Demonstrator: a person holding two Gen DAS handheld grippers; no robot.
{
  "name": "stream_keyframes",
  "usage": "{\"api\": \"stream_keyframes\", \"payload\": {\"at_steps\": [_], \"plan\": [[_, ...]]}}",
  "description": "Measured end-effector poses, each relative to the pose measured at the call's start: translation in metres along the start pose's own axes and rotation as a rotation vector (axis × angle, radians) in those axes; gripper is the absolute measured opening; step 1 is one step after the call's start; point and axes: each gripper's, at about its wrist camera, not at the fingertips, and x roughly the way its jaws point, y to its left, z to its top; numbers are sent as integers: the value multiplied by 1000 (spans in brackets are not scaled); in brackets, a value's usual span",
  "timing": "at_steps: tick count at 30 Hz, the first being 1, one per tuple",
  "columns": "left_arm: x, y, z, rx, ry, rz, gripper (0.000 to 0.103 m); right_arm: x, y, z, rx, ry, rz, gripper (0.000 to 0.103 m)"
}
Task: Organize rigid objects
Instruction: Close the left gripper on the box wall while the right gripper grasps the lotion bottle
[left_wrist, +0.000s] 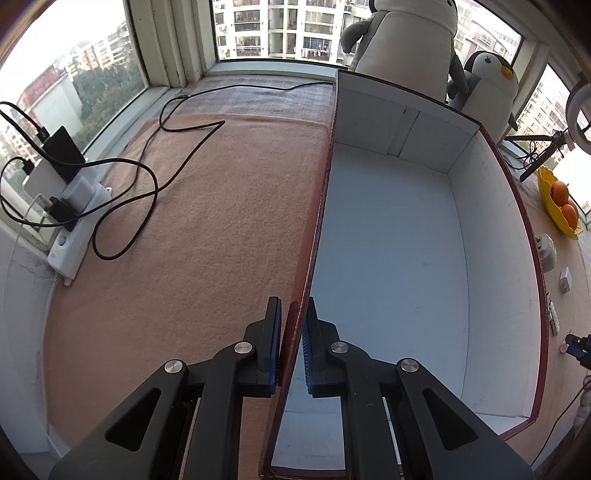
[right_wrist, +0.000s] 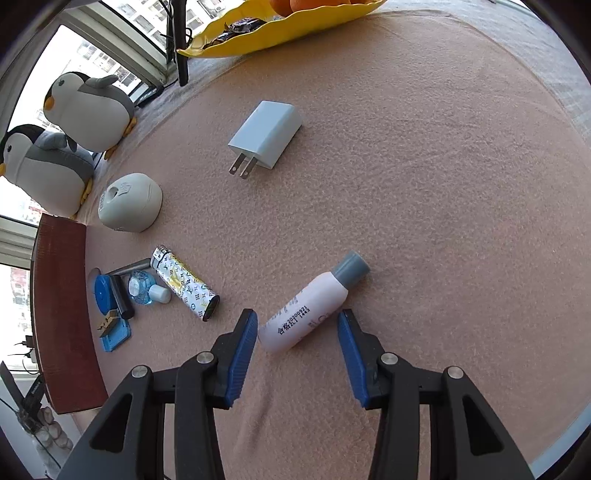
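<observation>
Bottle (right_wrist: 310, 306) lies between spread right gripper (right_wrist: 297, 341) fingers; left gripper (left_wrist: 293, 347) pinches box wall (left_wrist: 317, 221)

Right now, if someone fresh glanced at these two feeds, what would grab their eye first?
In the left wrist view, the left gripper straddles the near wall of a big red box with a bare white inside. In the right wrist view, the right gripper stands open around a white bottle lying on the pink cloth; a white charger lies beyond it.
</observation>
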Motion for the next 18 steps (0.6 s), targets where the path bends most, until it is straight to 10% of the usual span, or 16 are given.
{"api": "stream_keyframes", "payload": {"at_steps": [18], "plan": [[-4,-2,-5,11,-20,-4,5,6,-4,17,96,46,12,42]]}}
